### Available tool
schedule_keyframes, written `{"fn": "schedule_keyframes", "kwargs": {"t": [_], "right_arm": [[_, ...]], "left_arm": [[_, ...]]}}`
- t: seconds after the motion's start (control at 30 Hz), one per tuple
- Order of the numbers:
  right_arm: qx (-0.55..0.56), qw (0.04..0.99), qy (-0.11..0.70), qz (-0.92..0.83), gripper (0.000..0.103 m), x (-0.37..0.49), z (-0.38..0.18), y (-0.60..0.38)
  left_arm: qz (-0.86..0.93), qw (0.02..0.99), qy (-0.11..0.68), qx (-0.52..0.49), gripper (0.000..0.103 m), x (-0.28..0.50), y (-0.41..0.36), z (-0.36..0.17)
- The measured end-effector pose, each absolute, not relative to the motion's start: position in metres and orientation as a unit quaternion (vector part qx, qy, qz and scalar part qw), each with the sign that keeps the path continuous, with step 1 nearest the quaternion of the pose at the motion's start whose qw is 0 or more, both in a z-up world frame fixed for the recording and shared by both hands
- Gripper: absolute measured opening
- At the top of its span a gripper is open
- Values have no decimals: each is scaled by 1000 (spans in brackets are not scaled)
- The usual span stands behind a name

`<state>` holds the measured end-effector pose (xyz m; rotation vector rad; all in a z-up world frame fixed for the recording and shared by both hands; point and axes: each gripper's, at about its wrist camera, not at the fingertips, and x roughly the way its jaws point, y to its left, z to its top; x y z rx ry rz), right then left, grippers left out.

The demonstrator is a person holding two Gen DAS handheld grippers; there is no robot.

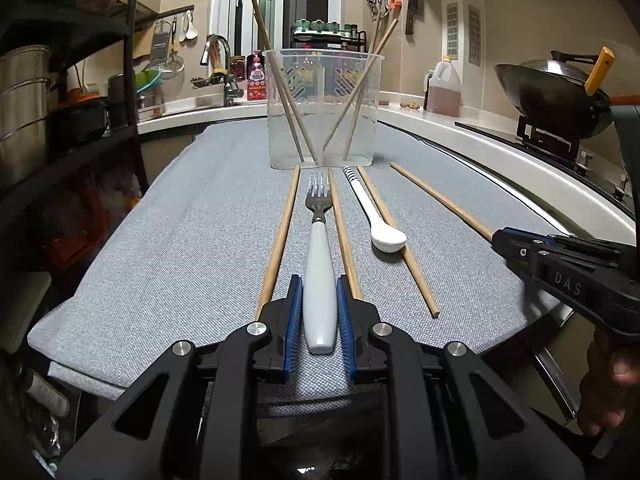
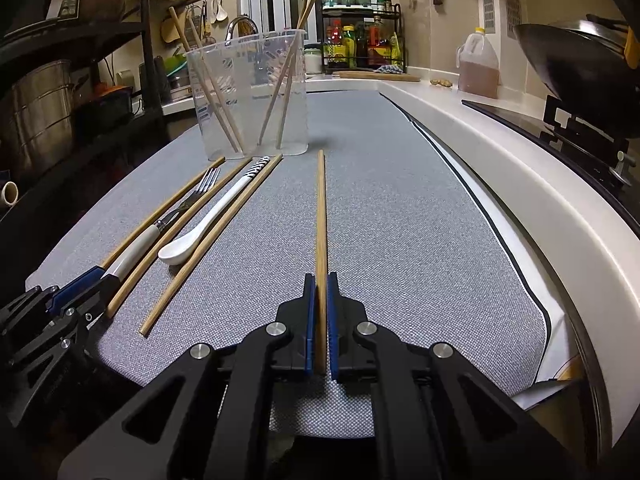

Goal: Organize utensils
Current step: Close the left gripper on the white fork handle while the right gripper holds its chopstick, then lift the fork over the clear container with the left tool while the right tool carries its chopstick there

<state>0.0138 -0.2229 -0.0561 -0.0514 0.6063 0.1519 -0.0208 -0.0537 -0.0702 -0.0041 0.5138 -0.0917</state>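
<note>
Fork (image 1: 319,264), white handle, steel tines, lying flat

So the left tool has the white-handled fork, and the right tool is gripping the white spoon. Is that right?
Only the first part. The left tool does grip the fork, but the right tool is shut on a wooden chopstick. The right wrist view shows the white spoon lying untouched on the mat.

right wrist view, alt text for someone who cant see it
The right gripper has its jaws closed on a wooden chopstick that lies on a grey mat, pointing toward a clear plastic container holding four chopsticks. A fork, white spoon and three more chopsticks lie left.
</note>
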Motion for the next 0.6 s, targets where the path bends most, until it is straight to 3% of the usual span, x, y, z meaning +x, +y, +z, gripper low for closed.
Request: {"fn": "schedule_keyframes", "kwargs": {"t": [0.6], "right_arm": [[-37,969,229,90,6,-10,22,-215]], "left_arm": [[-38,982,185,-10,17,-37,-31,-16]]}}
